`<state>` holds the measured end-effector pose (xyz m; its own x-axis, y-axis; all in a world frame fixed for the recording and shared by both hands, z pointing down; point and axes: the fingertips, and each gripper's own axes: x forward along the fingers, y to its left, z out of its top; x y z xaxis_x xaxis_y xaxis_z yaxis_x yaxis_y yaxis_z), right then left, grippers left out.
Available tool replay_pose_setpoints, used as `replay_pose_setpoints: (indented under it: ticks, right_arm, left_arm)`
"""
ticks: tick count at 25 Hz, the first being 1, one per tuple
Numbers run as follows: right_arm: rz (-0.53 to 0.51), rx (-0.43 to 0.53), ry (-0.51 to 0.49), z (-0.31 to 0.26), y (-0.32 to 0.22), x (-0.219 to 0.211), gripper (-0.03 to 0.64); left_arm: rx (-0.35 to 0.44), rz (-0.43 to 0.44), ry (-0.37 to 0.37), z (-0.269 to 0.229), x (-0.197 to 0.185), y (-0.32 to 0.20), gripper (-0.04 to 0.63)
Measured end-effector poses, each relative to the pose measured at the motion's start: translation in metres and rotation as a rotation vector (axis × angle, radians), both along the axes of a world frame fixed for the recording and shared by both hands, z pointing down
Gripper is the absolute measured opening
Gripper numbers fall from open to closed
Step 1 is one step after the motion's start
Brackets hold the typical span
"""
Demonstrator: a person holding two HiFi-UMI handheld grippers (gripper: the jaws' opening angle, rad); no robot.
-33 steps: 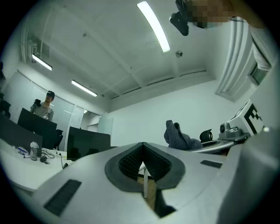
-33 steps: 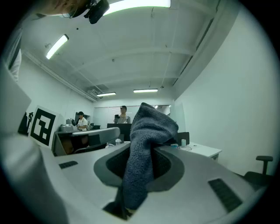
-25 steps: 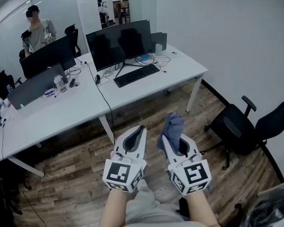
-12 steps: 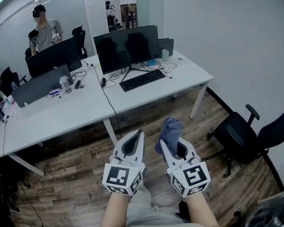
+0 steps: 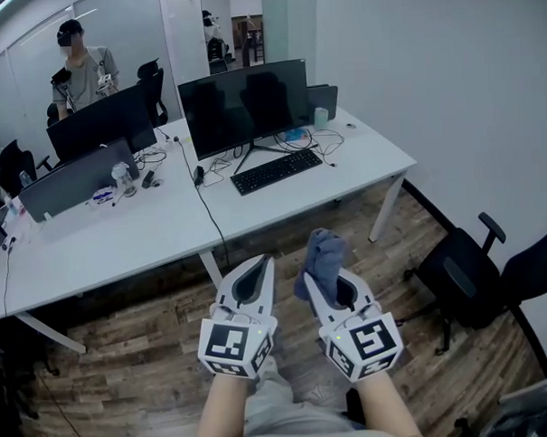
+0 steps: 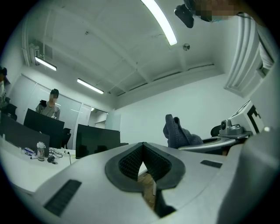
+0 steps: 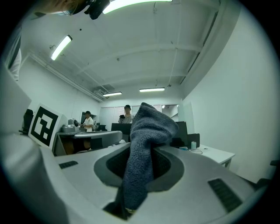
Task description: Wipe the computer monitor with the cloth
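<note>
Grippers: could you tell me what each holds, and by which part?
Right gripper clamps the cloth by its lower part, bunched end sticking out; left gripper is shut, empty.

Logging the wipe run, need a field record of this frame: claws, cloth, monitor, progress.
left claw: shut, empty
right claw: shut on cloth, blue-grey, bunched, sticking up past the tips
monitor: dark screen, upright on the white desk, keyboard in front of it
claw position: both over the wood floor, short of the desk, apart from the monitor
progress: cloth gripped, wiping not yet begun
other: a person stands beyond the far screens
</note>
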<state>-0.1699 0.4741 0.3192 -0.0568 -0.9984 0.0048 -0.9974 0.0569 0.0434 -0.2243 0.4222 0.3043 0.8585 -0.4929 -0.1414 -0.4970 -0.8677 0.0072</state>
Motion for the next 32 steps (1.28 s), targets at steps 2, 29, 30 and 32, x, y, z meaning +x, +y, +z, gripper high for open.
replay_pose_setpoints:
  ticks: [2, 29, 30, 32]
  right_arm:
    - [-0.005, 0.000, 0.000, 0.000, -0.014, 0.006, 0.087]
    - [-0.127, -0.047, 0.019, 0.002, -0.247, 0.015, 0.089]
    - [-0.125, -0.044, 0.018, 0.003, -0.255, 0.015, 0.089]
    - [-0.119, -0.042, 0.019, 0.003, -0.270, 0.015, 0.089]
  left_arm:
    - [-0.004, -0.015, 0.008, -0.001, 0.004, -0.017, 0.009]
    - [0.022, -0.097, 0.002, -0.013, 0.016, -0.234, 0.009]
    - [0.023, -0.097, 0.001, -0.012, 0.016, -0.242, 0.008]
    - [0.023, -0.097, 0.002, -0.011, 0.015, -0.256, 0.008]
